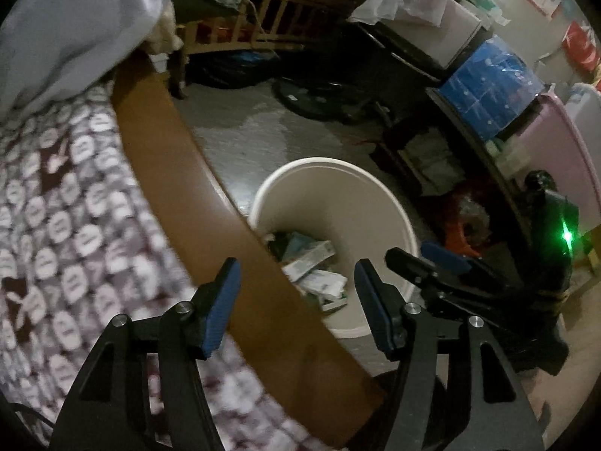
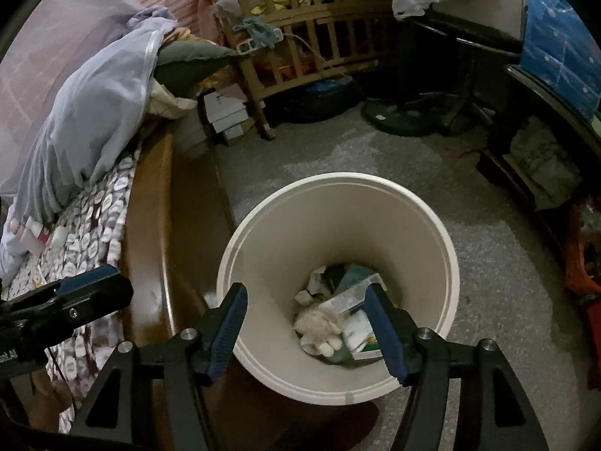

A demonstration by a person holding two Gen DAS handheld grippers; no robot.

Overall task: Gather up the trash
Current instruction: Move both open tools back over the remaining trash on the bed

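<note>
Left tool (image 1: 296, 300) part open, empty, over bed edge (image 1: 210, 203). Right tool (image 2: 306, 323) part open, empty, above white bin (image 2: 424, 225) holding trash (image 2: 323, 323).

Left gripper (image 1: 296, 304) and right gripper (image 2: 306, 329) angle downward (fingers apart, empty).

The left wrist view looks steeply down from above the bed's wooden edge (image 1: 210, 203), with the white bin (image 1: 338, 195) partly hidden behind it. The right wrist view looks down almost straight into the same bin (image 2: 338, 203) from close above. Both share the bin, bed, floor and the wooden crib (image 2: 300, 37) beyond.
</note>
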